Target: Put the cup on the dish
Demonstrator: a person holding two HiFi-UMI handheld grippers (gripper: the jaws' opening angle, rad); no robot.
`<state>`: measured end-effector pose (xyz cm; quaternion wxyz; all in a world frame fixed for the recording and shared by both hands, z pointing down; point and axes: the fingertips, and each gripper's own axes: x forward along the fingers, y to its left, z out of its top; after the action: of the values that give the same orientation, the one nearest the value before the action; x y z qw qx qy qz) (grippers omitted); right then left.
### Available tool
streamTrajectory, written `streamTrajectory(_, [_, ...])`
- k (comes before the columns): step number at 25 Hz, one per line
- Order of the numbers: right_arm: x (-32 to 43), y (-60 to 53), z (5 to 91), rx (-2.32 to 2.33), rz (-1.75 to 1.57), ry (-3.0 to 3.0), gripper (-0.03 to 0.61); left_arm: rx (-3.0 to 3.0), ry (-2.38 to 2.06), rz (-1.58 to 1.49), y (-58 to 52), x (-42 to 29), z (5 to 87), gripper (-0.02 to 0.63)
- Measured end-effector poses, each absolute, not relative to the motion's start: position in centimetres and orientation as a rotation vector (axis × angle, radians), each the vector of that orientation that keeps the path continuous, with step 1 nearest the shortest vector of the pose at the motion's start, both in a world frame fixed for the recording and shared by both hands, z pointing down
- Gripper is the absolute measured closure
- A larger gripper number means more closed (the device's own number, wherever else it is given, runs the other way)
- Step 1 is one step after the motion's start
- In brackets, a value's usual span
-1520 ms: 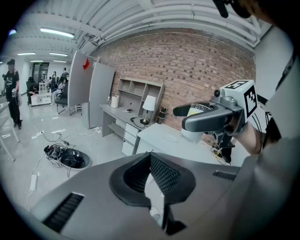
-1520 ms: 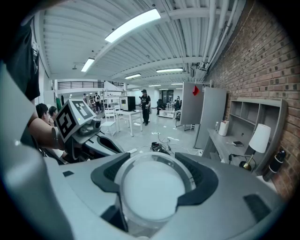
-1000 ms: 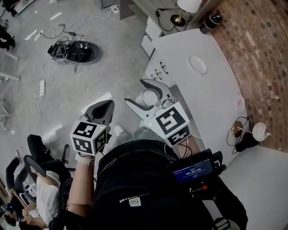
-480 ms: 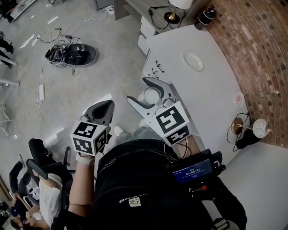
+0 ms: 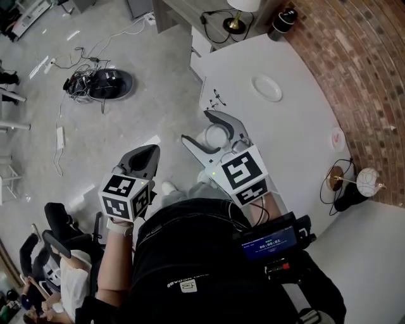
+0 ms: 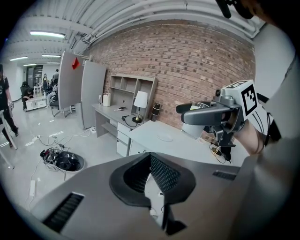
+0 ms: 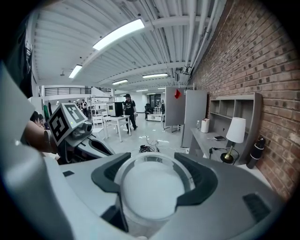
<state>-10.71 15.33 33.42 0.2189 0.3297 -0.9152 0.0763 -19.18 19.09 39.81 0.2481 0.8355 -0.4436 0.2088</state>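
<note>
Right gripper (image 5: 204, 130): jaws spread round the cup (image 5: 216, 135) and pinching it, one dark pad on each side of its wall. In the right gripper view the cup (image 7: 150, 190) fills the space between the pads of the right gripper (image 7: 153, 177). It is pale and translucent, mouth up, rim roughly level with the pad tops. It sits deep between the jaws, not out at the tips.

Cup position: held in the air at the near edge of the white table (image 5: 304, 133), not resting on it. From the left gripper view the cup (image 6: 194, 129) hangs below the right gripper's jaws, above the table top.

Dish (image 5: 266, 88): small, white, round, flat on the table farther along, toward the end with the lamp (image 5: 237, 14). Well apart from the cup, nothing on it. Also seen as a thin oval (image 6: 165, 138) in the left gripper view.

Left gripper (image 5: 144, 155): off to the left, over the grey floor (image 5: 126, 120), clear of the table. Jaws pressed together, nothing between them (image 6: 152, 176).

Brick wall (image 5: 367, 82) runs along the table's far side.
</note>
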Motion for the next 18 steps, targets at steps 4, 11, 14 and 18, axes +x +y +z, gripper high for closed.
streamTrajectory(4, [-8.8, 14.5, 33.5, 0.922, 0.206, -2.534, 0.285, 2.282, -1.211, 0.585, 18.3, -17.5, 39.9, 0.607])
streamTrajectory(11, [-4.9, 12.9, 34.1, 0.921, 0.224, -2.542, 0.287, 2.277, -1.226, 0.597, 17.0, -13.7, 39.6, 0.607])
streamTrajectory(14, [-3.3, 12.6, 34.4, 0.923, 0.239, -2.541, 0.287, 2.277, -1.231, 0.595, 16.8, -12.2, 39.8, 0.607])
streamTrajectory(18, [-1.3, 11.9, 34.9, 0.943, 0.240, -2.528, 0.287, 2.269, -1.221, 0.586, 16.7, -10.4, 40.2, 0.607])
